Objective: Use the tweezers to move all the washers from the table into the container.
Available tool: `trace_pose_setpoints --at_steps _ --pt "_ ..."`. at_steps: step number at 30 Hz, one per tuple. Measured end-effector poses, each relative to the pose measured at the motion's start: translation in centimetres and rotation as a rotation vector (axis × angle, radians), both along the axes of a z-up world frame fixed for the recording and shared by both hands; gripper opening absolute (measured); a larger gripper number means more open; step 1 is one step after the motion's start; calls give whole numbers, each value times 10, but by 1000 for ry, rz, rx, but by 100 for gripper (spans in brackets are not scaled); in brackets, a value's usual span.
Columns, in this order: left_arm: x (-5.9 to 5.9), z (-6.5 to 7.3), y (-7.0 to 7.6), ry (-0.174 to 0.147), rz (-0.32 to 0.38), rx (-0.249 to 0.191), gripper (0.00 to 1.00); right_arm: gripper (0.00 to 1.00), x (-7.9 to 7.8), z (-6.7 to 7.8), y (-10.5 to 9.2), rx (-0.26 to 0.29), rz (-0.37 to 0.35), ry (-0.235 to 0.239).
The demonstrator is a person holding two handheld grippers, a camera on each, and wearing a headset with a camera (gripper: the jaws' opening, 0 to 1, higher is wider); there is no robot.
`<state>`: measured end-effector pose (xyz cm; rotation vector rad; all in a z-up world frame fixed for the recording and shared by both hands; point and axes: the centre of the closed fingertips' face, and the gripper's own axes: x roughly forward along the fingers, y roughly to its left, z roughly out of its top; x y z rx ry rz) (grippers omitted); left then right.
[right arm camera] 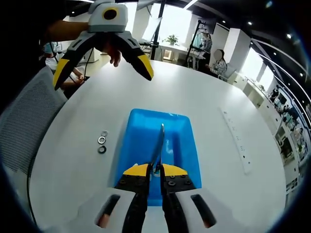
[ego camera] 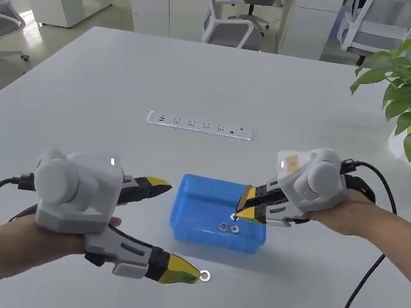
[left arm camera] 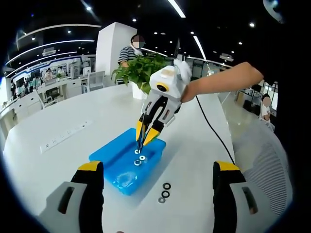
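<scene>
Your right gripper [right arm camera: 155, 171] is clamped on the tweezers [right arm camera: 158, 145], tips over the container [right arm camera: 182, 131], likely for a drop. Three washers [right arm camera: 102, 141] lie just beside the container, and your left gripper [right arm camera: 103, 73] gapes empty.

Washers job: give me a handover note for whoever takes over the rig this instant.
Left claw: open, empty, beside the bin.
Right claw: shut on the tweezers, tips low in the bin.
Done: at least two washers in the bin.
Left: three washers on the table beside it.
</scene>
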<state>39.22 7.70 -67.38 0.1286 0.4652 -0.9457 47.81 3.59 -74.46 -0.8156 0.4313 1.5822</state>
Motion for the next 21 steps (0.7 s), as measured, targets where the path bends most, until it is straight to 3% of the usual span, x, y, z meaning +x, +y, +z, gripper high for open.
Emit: trace_pose_setpoints --at_steps 12,21 --pt "17 4 -8 -11 -37 2 93 9 3 -12 4 -6 2 12" --pt "37 6 -15 -44 -72 20 69 9 4 -19 5 -15 8 18"
